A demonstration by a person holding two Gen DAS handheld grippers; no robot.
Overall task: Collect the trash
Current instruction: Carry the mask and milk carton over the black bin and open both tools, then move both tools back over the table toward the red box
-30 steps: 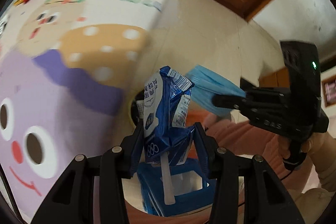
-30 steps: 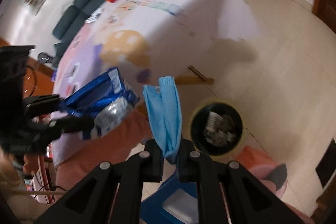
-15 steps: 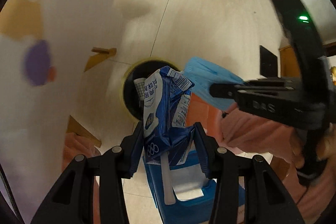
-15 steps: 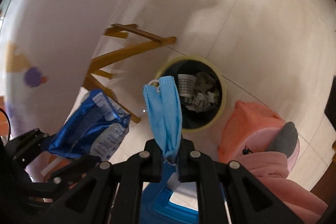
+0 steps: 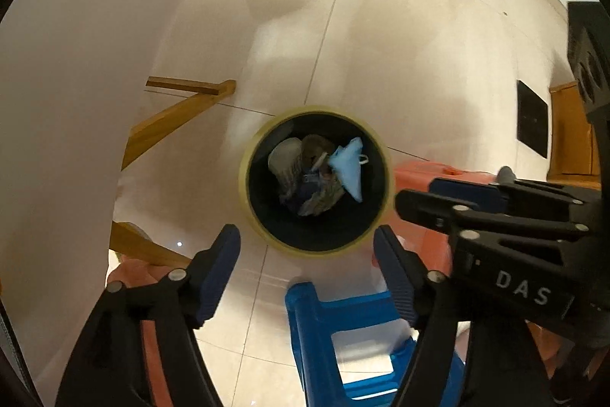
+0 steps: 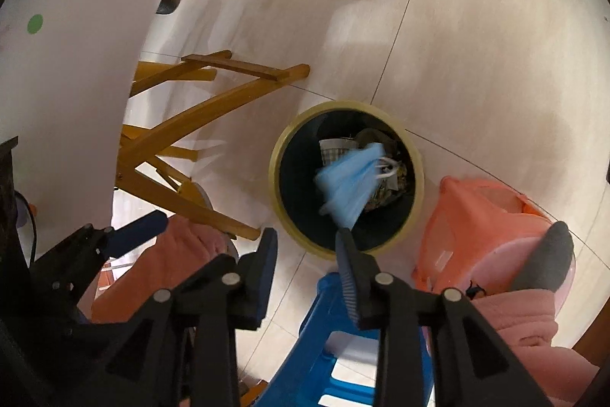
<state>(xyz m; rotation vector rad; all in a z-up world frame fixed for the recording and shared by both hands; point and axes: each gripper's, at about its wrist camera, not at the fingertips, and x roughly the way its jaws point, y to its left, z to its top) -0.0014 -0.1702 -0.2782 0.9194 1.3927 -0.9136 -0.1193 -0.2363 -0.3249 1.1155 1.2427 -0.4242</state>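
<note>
Both grippers hang over the trash bin (image 5: 316, 180) so that whatever they let go lands inside; the left gripper (image 5: 307, 269) is spreading, nothing between its jaws. The right gripper (image 6: 305, 267) is spreading too; the blue face mask (image 6: 349, 184) is already inside the bin's rim, clear of its pads, among the other litter.
</note>
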